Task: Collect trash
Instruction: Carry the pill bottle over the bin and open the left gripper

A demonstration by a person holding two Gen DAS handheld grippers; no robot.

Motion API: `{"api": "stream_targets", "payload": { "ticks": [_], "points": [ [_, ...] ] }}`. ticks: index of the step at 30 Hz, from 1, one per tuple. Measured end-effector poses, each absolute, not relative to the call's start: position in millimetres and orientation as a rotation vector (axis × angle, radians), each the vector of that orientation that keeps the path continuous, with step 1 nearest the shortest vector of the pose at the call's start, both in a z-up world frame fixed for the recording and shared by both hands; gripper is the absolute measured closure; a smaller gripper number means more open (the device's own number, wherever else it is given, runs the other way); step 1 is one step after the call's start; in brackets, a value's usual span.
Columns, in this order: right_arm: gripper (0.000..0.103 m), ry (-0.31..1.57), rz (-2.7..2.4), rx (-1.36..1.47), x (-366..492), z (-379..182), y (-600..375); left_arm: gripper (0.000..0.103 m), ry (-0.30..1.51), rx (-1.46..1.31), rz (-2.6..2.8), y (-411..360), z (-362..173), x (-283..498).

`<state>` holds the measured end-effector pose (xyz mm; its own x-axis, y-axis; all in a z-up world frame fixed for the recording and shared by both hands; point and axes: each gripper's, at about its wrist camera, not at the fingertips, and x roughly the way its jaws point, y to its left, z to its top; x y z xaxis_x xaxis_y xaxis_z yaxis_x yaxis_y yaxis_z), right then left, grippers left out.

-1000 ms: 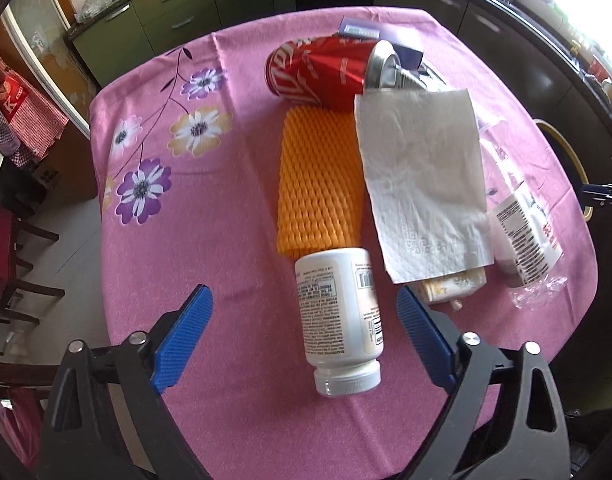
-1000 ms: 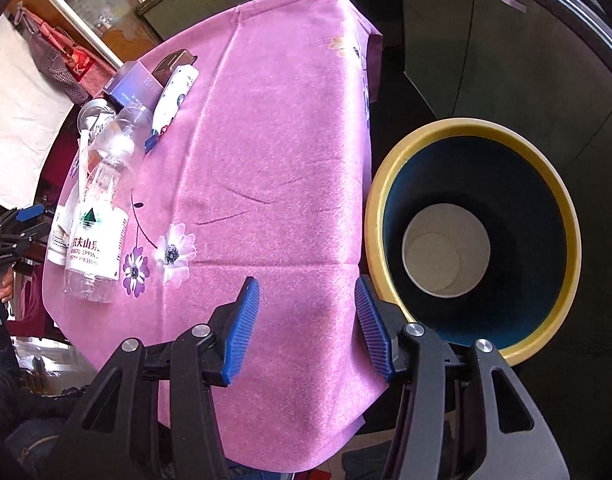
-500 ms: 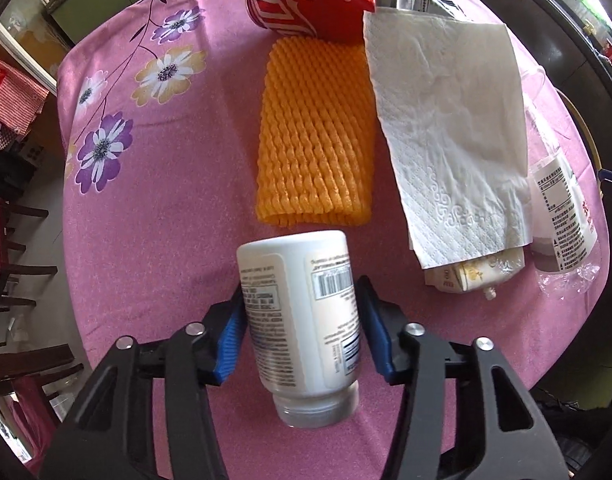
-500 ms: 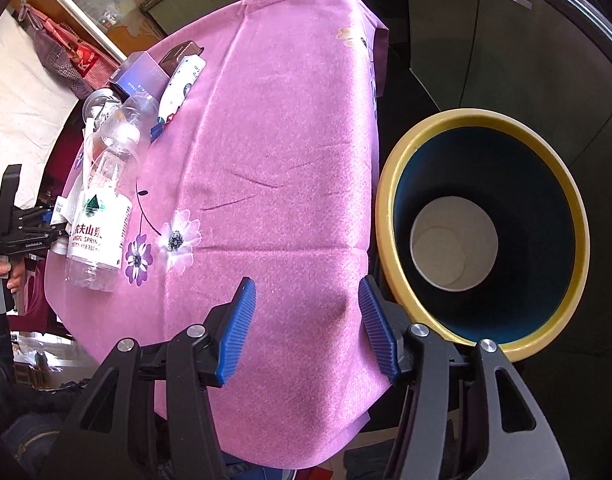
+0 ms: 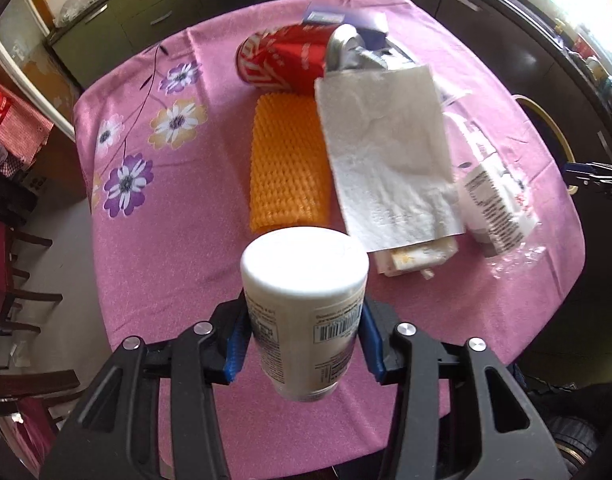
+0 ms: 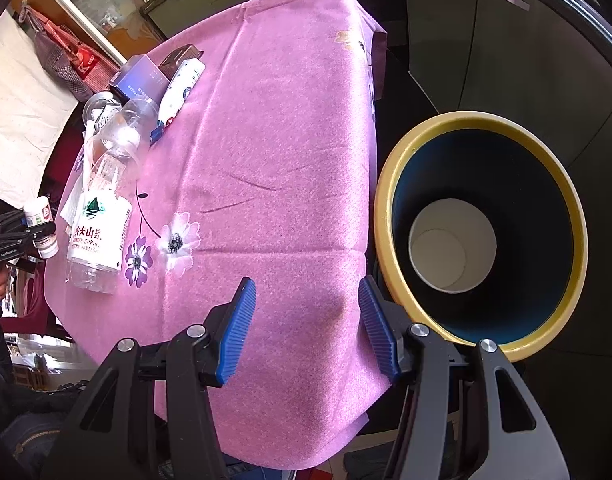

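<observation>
Left wrist view: left gripper (image 5: pixel 304 340) clamped on white pill bottle (image 5: pixel 304 300), lifted clear of pink tablecloth (image 5: pixel 178 248). Right gripper (image 6: pixel 306 328) gapes empty over the cloth's edge, beside yellow-rimmed bin (image 6: pixel 390 184).

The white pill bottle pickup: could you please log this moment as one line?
left gripper: shut on white pill bottle, lifted off pink tablecloth | right gripper: open, empty | yellow-rimmed bin: beside table

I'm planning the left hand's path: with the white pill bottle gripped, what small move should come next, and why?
Probably carry the white pill bottle toward the yellow-rimmed bin: the left gripper clamps it clear of the tablecloth, and the bin stands open beside the table.
</observation>
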<state>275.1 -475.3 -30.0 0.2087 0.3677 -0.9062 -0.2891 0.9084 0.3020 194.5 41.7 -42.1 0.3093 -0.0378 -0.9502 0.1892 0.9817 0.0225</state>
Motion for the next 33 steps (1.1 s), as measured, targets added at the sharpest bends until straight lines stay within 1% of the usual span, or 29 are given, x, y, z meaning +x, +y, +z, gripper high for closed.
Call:
{"api": "stream_targets", "payload": {
  "ticks": [7, 12, 16, 20, 23, 28, 32, 33],
  "points": [
    [0.049, 1.242, 0.419, 0.107, 265.4, -22.0, -501.9, 0.058, 1.122, 0.226, -0.362, -54.6, 10.4, 197.3],
    [0.049, 1.220, 0.374, 0.143, 250.4, -21.0, -533.1, 0.058, 1.036, 0.295, -0.545, -141.4, 29.6, 217.3],
    [0.049, 1.204, 0.326, 0.178, 233.2, -20.8, -562.6, 0.058, 1.016, 0.329, -0.675, -216.8, 33.1, 240.4],
    [0.049, 1.190, 0.270, 0.219, 213.4, -23.1, -592.9, 0.058, 1.026, 0.369, -0.759, -286.5, 19.8, 266.7],
    [0.049, 1.188, 0.235, 0.249, 201.1, -27.6, -613.0, 0.058, 1.067, 0.395, -0.795, -333.1, -1.1, 286.9],
    [0.049, 1.188, 0.190, 0.293, 187.3, -36.2, -639.3, 0.058, 1.130, 0.452, -0.813, -389.4, -39.9, 308.5],
    [0.048, 1.191, 0.166, 0.314, 181.2, -40.3, -650.4, 0.058, 1.141, 0.477, -0.800, -424.7, -63.7, 325.7],
    [0.047, 1.193, 0.161, 0.317, 179.9, -40.4, -652.4, 0.056, 1.139, 0.475, -0.789, -429.9, -67.8, 330.3]
  ]
}}
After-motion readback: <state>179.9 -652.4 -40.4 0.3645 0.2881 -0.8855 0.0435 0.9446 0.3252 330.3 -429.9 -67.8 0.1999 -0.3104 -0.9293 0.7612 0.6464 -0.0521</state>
